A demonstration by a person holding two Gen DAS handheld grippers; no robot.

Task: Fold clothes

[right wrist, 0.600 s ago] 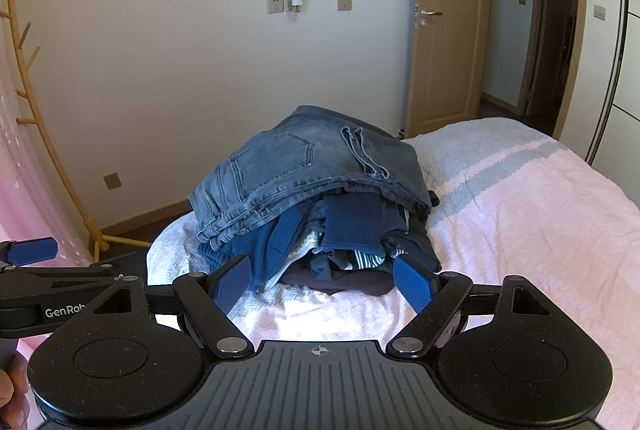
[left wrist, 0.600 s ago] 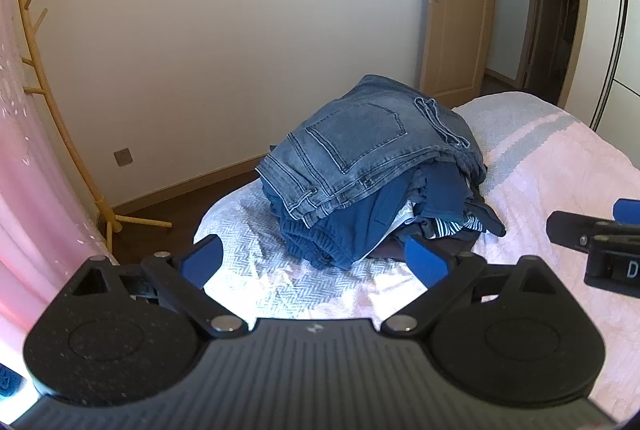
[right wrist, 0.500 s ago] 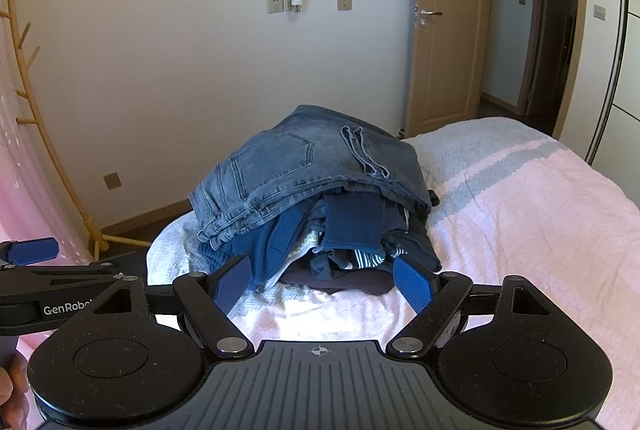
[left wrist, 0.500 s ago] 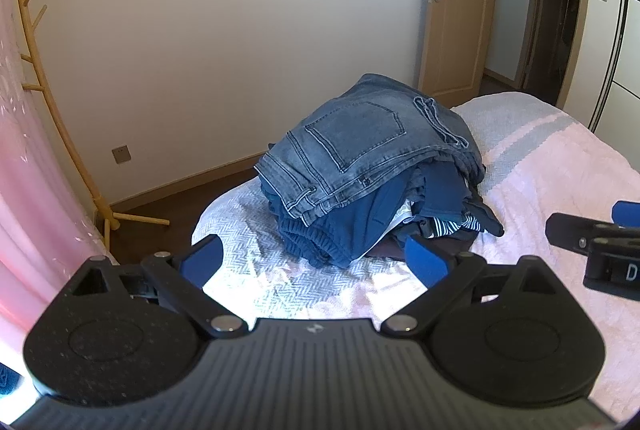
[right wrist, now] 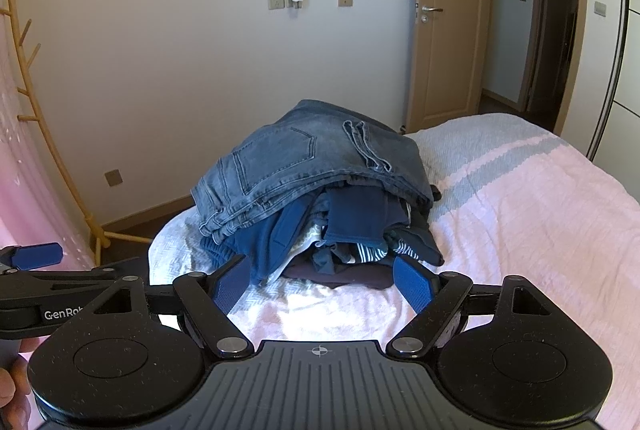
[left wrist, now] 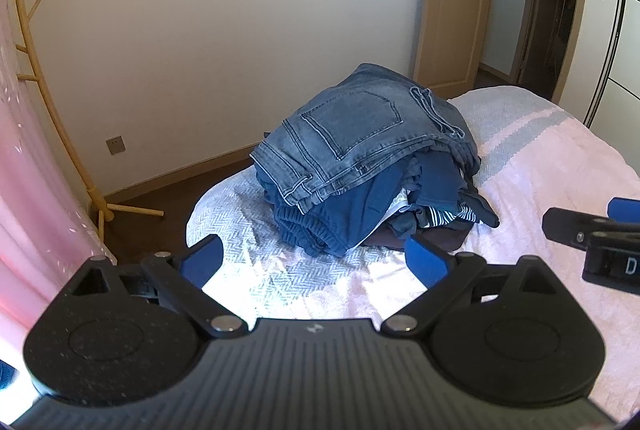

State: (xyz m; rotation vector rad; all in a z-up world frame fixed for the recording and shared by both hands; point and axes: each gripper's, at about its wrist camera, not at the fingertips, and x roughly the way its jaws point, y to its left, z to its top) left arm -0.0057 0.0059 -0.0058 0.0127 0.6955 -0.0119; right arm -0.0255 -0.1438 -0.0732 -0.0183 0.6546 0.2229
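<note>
Since the jeans (left wrist: 360,134) crown the pile of clothes (right wrist: 332,230) at the bed's (right wrist: 520,214) near corner, we would lift them first: heavy, stiff denim, best pinched at the waistband edge hanging toward us (the dark knits beneath look soft and liable to drag along). We hold the left gripper (left wrist: 312,262) and right gripper (right wrist: 324,284) short of the pile, fingers spread wide, nothing between them. We see no basket or bin.
</note>
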